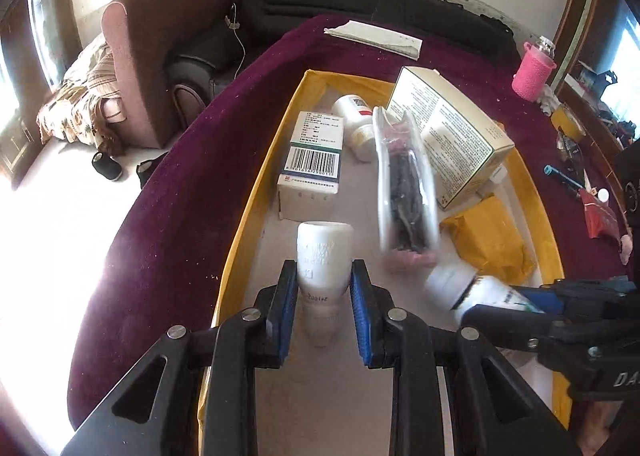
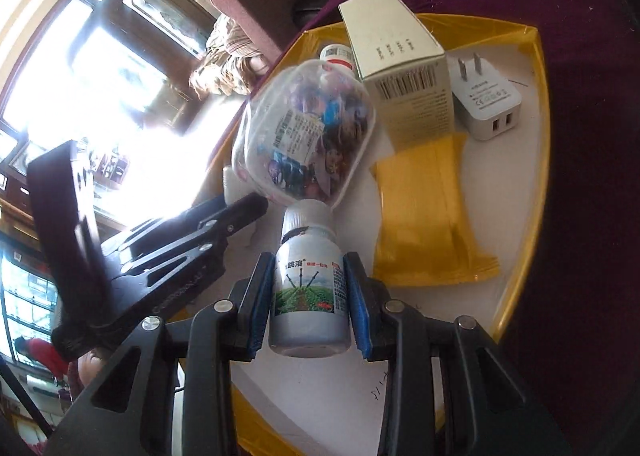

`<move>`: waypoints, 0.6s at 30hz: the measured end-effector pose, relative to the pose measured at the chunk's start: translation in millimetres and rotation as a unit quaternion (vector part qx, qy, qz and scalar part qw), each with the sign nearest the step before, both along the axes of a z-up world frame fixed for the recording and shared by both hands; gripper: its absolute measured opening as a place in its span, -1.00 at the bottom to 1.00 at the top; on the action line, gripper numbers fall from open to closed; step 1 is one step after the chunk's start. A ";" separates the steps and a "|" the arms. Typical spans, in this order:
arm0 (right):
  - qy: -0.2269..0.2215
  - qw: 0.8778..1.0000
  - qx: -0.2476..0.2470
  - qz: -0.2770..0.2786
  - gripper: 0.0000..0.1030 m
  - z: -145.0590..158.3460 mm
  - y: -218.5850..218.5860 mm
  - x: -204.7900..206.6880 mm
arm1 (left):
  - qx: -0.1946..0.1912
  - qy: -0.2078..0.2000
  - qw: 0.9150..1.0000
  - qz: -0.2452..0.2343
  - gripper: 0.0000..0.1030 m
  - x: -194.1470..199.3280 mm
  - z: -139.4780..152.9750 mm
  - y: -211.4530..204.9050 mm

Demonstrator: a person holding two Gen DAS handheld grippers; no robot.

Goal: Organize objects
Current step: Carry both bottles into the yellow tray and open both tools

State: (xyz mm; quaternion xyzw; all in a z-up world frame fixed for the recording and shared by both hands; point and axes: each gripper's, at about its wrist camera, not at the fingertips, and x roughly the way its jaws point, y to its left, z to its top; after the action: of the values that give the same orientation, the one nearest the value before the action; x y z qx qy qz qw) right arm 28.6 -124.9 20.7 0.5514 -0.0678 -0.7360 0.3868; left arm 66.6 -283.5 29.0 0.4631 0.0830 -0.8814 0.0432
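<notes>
A yellow-rimmed tray (image 1: 256, 175) with a white floor lies on the purple tablecloth. My left gripper (image 1: 323, 288) is shut on a plain white bottle (image 1: 322, 256) held over the tray's near end. My right gripper (image 2: 310, 276) is shut on a white bottle with a green field label (image 2: 310, 280); it also shows in the left wrist view (image 1: 476, 292). That bottle's cap touches a clear plastic tub of dark snacks (image 2: 306, 135), which stands on its edge in the left wrist view (image 1: 404, 183).
The tray also holds a barcode medicine box (image 1: 314, 159), a small white pill bottle (image 1: 356, 123), a large cream box (image 1: 448, 139), a yellow packet (image 2: 428, 211) and a white USB charger (image 2: 486, 95). A pink cup (image 1: 534, 71) and folded paper (image 1: 374, 35) lie beyond.
</notes>
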 end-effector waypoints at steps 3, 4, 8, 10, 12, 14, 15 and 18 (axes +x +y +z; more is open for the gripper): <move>0.012 1.000 0.022 0.002 -0.36 -4.4 -8.2 -1.4 | 0.010 0.005 1.000 0.003 -0.47 3.6 2.8 -4.5; 0.014 0.999 0.029 0.004 -0.36 -5.4 -10.5 -2.0 | 0.019 0.007 1.000 0.002 -0.30 5.8 3.4 -6.2; 0.026 0.999 0.035 0.007 -0.33 -3.6 -15.5 -2.7 | 0.043 0.019 0.999 0.008 -0.13 12.3 11.4 -10.2; 0.034 0.999 0.032 0.006 -0.29 4.1 -16.5 -2.1 | 0.054 0.034 0.998 0.011 -0.12 17.4 19.5 -13.3; 0.046 0.999 0.023 0.002 -0.29 15.4 -12.4 -1.8 | 0.061 0.050 0.997 0.016 -0.11 23.4 29.1 -15.2; 0.062 0.998 0.012 -0.006 -0.29 30.9 -4.7 -1.3 | 0.065 0.067 0.995 0.025 0.02 31.0 37.7 -17.2; 0.074 0.997 0.007 -0.011 -0.29 39.4 1.8 -0.2 | 0.066 0.073 0.995 0.029 0.05 33.8 41.5 -17.3; 0.132 0.991 0.004 -0.035 -0.30 71.0 23.6 5.6 | 0.076 0.091 0.993 0.027 0.06 40.6 53.2 -14.0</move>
State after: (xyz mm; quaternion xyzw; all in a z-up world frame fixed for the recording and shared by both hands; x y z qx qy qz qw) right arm 34.2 -101.3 91.8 0.4486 -0.0324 -0.8157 0.3636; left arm 107.2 -297.6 82.2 0.3803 0.1659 -0.9095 0.0239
